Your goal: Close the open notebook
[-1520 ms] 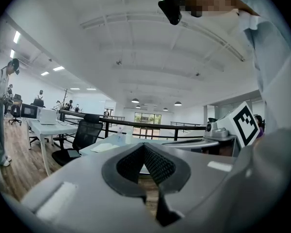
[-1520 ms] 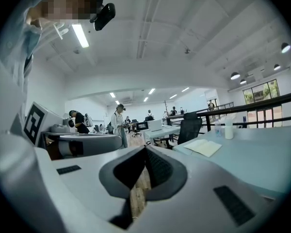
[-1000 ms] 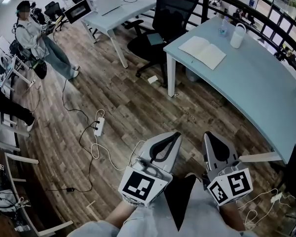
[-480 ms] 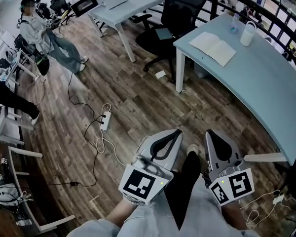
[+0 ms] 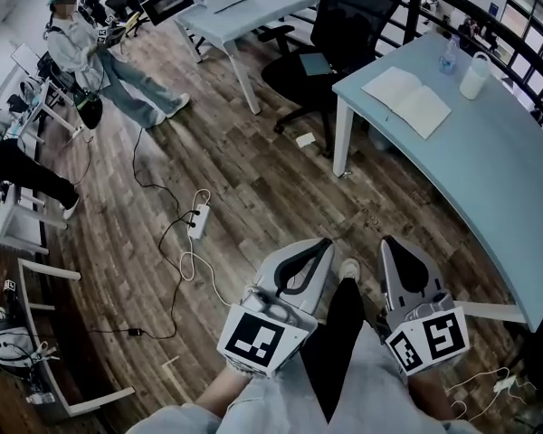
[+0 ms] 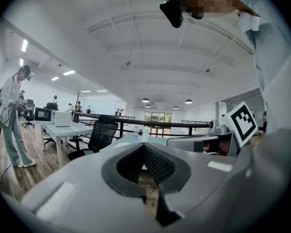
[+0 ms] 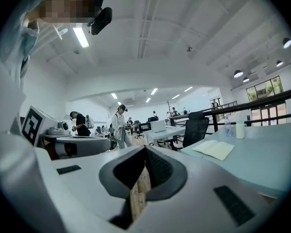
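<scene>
notebook [image 5: 407, 100]: lying open on the pale table [image 5: 489, 165], near its corner, by a white cup [image 5: 475, 76]
left gripper [image 5: 319, 246]: jaws pressed together, empty
right gripper [image 5: 393, 245]: jaws together, empty, well apart from the notebook

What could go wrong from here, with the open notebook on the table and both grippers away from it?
1. The open notebook lies near a bottle and a white jug; a wide sweep while closing the cover could knock them over.
2. The left gripper and right gripper are both shut and empty; a cover edge may be hard to catch that way.
3. A power strip and loose cables lie on the floor nearby and could snag a foot.
</scene>
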### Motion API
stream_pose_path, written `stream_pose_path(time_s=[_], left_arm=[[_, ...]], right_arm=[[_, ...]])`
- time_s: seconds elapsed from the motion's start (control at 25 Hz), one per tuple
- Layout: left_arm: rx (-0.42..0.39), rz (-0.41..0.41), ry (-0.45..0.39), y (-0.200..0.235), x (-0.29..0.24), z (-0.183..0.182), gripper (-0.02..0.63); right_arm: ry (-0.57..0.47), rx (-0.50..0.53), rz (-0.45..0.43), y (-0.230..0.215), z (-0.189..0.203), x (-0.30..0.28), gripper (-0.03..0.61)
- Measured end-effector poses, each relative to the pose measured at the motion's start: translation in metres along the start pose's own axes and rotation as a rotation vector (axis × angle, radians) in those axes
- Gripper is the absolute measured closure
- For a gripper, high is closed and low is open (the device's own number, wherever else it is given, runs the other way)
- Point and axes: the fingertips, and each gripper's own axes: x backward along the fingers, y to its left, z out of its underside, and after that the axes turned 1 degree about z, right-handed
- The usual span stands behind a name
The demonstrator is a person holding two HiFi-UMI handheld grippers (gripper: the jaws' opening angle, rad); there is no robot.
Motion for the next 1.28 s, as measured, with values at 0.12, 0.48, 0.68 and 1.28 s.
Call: stream_pose_path(time_s=[0.12,0.48,0.68,1.28], left_arm=[[0.005,-0.012,-0.002,0.01,-0.02,-0.004,0.609],[0.026,-0.041,-0.012,0.043,-0.09,-0.023,0.609],[0.027,-0.068,-0.013,0.06,-0.13,-0.033,0.61],[0.004,-0.113,0.0,0.087,-0.225,-0.049,0.61]], right_arm=[[0.006,0.009,-0.011,-0.016,-0.006,-0.017,0.578],[0.035,0.02,-0.044,-0.072,-0.023,-0.072,0.578],[0.041,0.021,-0.065,-0.108,-0.033,-0.101,0.578],[0.034,0.01,-0.111,-0.19,-0.047,-0.159,0.578]])
